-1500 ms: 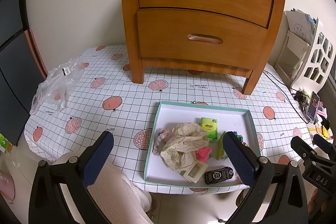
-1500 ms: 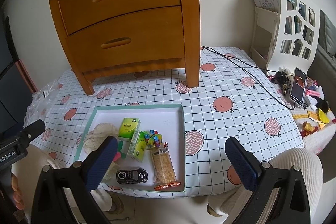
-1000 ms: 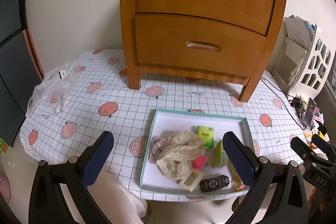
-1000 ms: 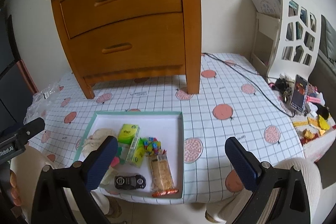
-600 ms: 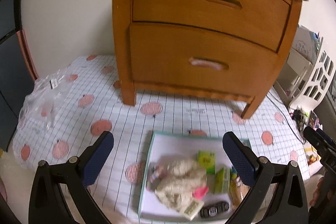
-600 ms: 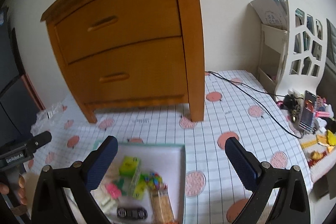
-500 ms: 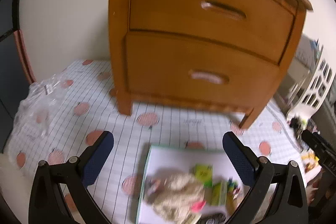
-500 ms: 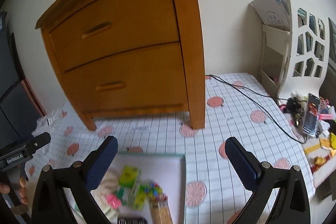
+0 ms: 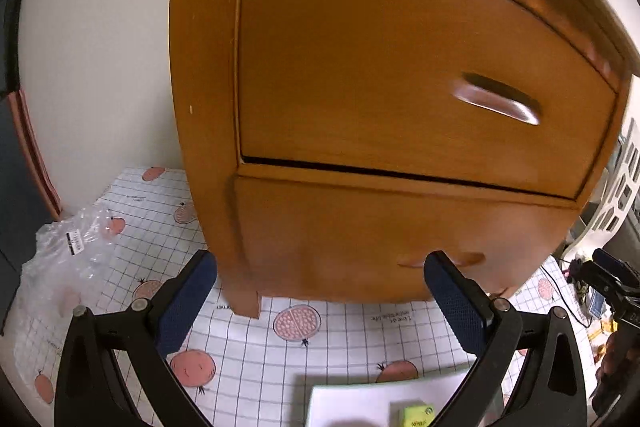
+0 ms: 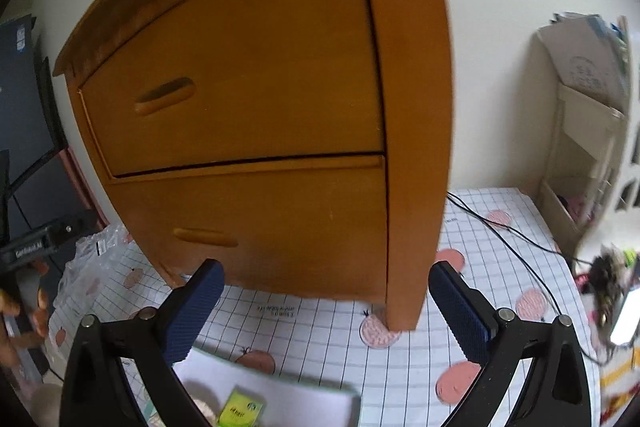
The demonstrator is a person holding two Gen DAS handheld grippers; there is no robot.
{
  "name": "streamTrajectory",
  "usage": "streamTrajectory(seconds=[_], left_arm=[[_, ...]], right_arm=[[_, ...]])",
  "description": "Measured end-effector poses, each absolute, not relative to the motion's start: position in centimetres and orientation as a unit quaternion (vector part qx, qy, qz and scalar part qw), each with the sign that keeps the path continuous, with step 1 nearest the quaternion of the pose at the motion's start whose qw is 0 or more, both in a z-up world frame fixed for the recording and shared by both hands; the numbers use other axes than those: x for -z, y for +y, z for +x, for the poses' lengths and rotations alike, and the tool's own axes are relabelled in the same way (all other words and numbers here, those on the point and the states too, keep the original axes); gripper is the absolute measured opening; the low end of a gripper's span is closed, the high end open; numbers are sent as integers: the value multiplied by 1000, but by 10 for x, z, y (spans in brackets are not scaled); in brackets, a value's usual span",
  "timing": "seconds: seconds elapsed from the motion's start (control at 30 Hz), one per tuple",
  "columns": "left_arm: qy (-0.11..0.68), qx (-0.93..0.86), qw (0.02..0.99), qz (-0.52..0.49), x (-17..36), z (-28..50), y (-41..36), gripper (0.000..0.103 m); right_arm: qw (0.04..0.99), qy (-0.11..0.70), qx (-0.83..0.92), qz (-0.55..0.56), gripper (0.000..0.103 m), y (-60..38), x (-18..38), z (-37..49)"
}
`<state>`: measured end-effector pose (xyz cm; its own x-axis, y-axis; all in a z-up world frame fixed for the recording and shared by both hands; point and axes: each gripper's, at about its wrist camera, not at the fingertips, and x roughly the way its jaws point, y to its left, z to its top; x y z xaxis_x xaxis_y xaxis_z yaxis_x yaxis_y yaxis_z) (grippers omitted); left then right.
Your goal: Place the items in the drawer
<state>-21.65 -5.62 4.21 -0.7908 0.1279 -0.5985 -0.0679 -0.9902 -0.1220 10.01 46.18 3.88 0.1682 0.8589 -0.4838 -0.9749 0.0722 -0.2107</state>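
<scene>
Jaws of left gripper (image 9: pixel 320 301) and right gripper (image 10: pixel 325 307) spread wide, holding nothing. Both levelled at the closed lower drawer (image 9: pixel 360 227) of the orange-brown wooden nightstand (image 10: pixel 412 107), probably to open it first. Items, including a small green box (image 10: pixel 239 411), waiting in the white teal-rimmed tray (image 10: pixel 304 401) on the checked surface (image 9: pixel 248 359) below.
</scene>
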Motion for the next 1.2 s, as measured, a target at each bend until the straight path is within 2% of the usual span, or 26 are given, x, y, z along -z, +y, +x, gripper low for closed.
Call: streamTrajectory(seconds=[0.3, 0.67, 1.2], left_arm=[[-98, -933, 104, -331, -35, -269, -85, 103], [-67, -934, 123, -329, -37, -287, -81, 103], [-40, -937, 115, -326, -40, -279, -92, 103]], right_arm=[[721, 120, -631, -260, 103, 531, -38, 114], [743, 111, -609, -254, 103, 595, -43, 110], [766, 99, -575, -270, 103, 621, -43, 92]])
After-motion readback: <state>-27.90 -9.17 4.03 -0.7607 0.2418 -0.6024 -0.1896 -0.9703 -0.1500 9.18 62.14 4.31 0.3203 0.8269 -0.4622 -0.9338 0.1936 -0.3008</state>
